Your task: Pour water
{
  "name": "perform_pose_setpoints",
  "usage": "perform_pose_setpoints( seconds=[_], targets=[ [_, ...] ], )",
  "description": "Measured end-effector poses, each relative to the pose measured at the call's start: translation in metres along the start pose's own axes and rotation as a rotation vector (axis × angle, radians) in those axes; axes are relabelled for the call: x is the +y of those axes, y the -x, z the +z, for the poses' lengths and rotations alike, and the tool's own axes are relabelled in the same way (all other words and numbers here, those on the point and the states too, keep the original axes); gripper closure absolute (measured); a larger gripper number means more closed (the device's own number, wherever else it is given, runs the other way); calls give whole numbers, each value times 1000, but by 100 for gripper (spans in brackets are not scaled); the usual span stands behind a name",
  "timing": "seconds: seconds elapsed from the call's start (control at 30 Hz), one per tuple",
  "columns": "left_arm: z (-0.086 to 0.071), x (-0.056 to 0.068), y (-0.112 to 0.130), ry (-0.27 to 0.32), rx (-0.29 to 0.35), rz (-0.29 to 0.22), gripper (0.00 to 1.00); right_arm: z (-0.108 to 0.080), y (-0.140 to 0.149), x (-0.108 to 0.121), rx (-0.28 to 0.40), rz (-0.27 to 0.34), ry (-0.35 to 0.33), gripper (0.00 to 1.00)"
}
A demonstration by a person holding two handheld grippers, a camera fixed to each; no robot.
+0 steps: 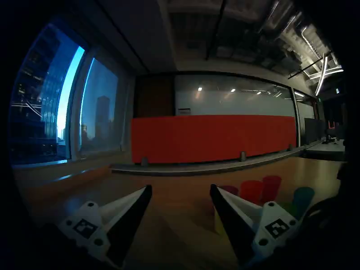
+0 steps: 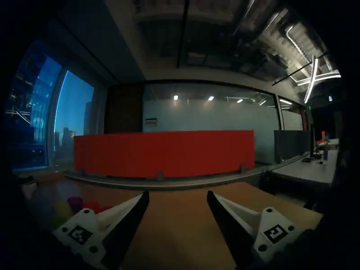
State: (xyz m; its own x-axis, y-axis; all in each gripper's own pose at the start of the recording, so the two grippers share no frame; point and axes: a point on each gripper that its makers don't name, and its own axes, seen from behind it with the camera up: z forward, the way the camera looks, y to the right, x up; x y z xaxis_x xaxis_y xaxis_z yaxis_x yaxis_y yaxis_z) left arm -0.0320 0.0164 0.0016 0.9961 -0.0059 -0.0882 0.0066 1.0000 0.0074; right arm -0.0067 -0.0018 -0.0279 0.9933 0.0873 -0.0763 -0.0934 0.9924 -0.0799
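Cups (image 1: 251, 191) are what I have to work with: a cluster of coloured tumblers standing upright on the wooden table (image 1: 180, 216). In the left gripper view they sit ahead and to the right of my left gripper (image 1: 180, 186), partly behind its right finger. I count at least 4 there, with a teal cup (image 1: 303, 198) farthest to the right. In the right gripper view the same cluster (image 2: 92, 207) lies low on the left, beyond the left finger of my right gripper (image 2: 177, 192). So the cups stand between my 2 hands, nearer the left one.

Both sets of jaws are spread wide with nothing between them, and both hover over bare tabletop, facing the red partition (image 1: 211, 137) across the room.

The light is dim, and I cannot tell which cup holds water, if any does.

My guess is that these are thin plastic tumblers: light when empty, smooth-walled, and likely to flex or slip under a hard pinch. A filled one would be heavier and would slosh if jerked. I would take hold across the middle of the wall, below the rim, with both fingers square to it. I would squeeze only enough to stop it sliding, then tilt it slowly over the receiving cup.
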Motion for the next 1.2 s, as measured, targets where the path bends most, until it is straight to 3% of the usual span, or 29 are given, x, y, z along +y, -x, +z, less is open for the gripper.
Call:
perform_pose_setpoints(
  seconds=[0.37, 1.2],
  targets=[
    [4, -11, 13, -6, -19, -28, 4, 3, 1, -6, -1, 4, -9, 1],
    [9, -6, 25, 9, -60, -19, 4, 0, -8, -5, 10, -3, -14, 1]
  ],
)
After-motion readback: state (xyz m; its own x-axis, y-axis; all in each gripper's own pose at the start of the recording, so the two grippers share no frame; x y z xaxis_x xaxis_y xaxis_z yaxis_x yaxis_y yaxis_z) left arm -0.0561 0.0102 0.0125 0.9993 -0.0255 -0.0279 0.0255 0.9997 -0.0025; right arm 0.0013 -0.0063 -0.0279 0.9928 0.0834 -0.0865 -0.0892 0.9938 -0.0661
